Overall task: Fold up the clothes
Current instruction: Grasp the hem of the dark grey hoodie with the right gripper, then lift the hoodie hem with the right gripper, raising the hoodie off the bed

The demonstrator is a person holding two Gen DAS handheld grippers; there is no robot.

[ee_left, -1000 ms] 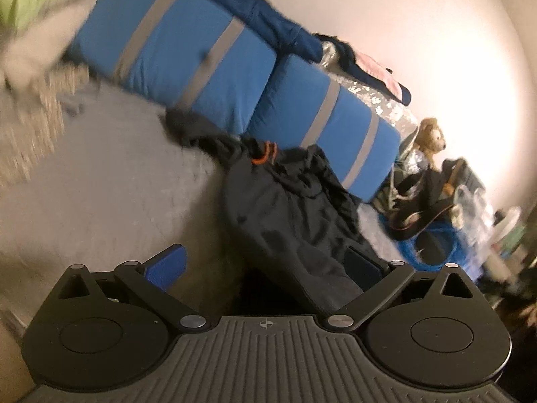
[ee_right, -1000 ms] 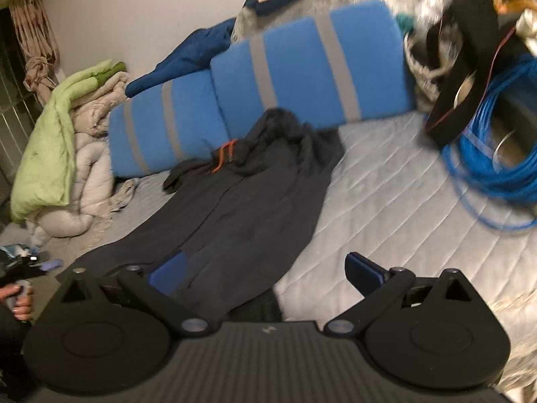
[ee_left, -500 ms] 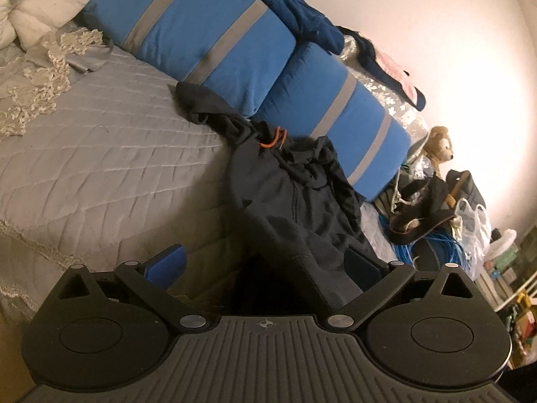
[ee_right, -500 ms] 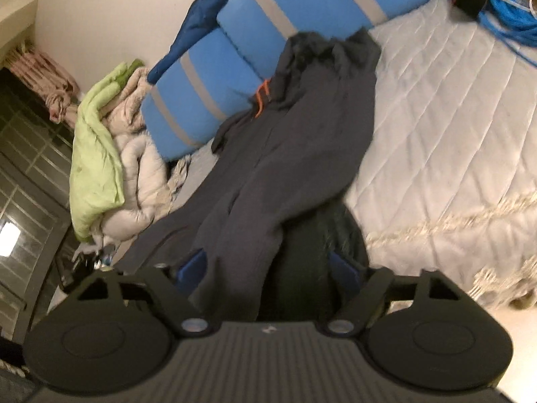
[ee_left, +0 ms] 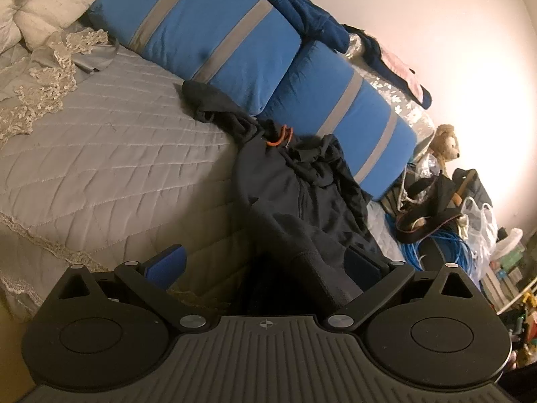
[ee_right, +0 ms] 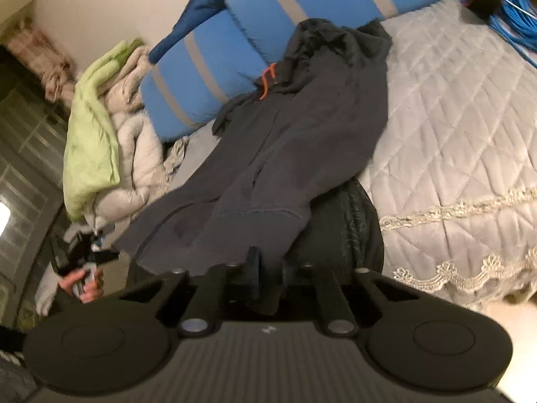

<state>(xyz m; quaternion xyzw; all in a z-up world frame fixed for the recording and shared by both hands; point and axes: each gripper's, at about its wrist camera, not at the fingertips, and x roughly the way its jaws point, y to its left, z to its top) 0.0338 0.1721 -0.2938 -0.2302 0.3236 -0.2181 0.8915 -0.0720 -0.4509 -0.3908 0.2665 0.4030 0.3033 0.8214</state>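
We keep the right gripper [ee_right: 265, 268] clamped on the dark hoodie's [ee_right: 302, 127] hem at 6 o'clock to tension it across the bed [ee_right: 453, 127], while the left gripper [ee_left: 268, 262] stands open around the opposite hem edge.

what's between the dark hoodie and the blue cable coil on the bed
Bare grey quilt separates the dark hoodie from the blue cable coil, clearest in the right wrist view.
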